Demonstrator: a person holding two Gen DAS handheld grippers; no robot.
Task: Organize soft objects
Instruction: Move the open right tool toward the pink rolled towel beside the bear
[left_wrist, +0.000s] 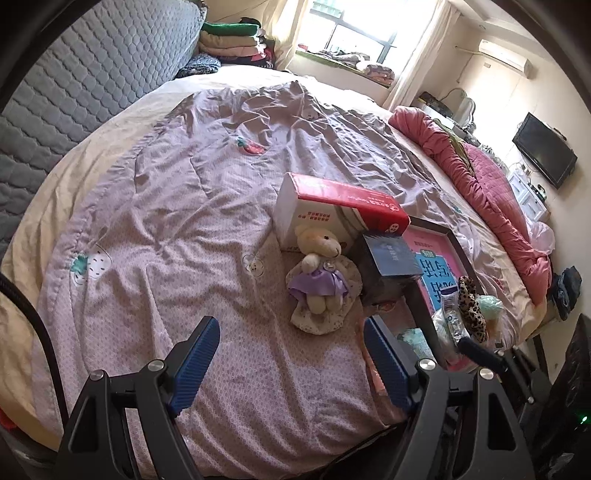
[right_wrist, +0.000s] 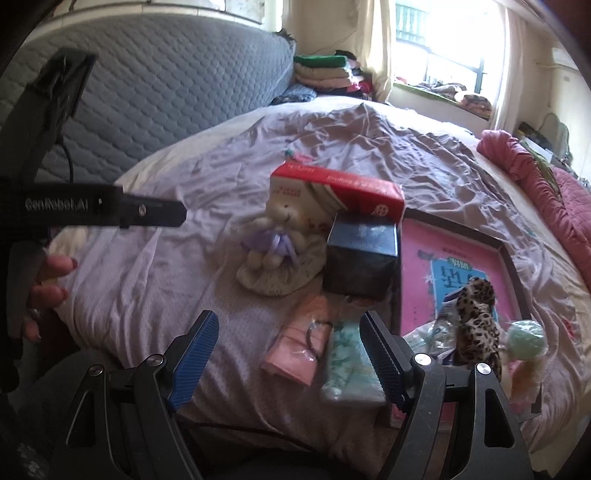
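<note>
A cream teddy bear in a purple dress (left_wrist: 320, 275) (right_wrist: 277, 236) lies on a floral pad on the bed, leaning on a red and white box (left_wrist: 334, 210) (right_wrist: 332, 194). My left gripper (left_wrist: 291, 332) hovers open just short of the bear, nothing between its blue pads. My right gripper (right_wrist: 290, 328) is open above a pink packet (right_wrist: 299, 350) and a mint patterned packet (right_wrist: 349, 363). A leopard-print soft item (right_wrist: 476, 317) (left_wrist: 471, 308) and a mint-green soft ball (right_wrist: 526, 338) lie on the pink framed board (right_wrist: 417, 280). The left gripper's body (right_wrist: 110, 214) shows in the right wrist view, with a person's hand (right_wrist: 48, 284) on it.
A dark blue box (left_wrist: 389, 260) (right_wrist: 364, 254) stands right of the bear. A plastic bottle (left_wrist: 452, 310) lies by the leopard item. A rolled pink quilt (left_wrist: 480, 177) runs along the bed's right side. A grey quilted headboard (left_wrist: 92, 81) and folded clothes (left_wrist: 231, 40) are behind.
</note>
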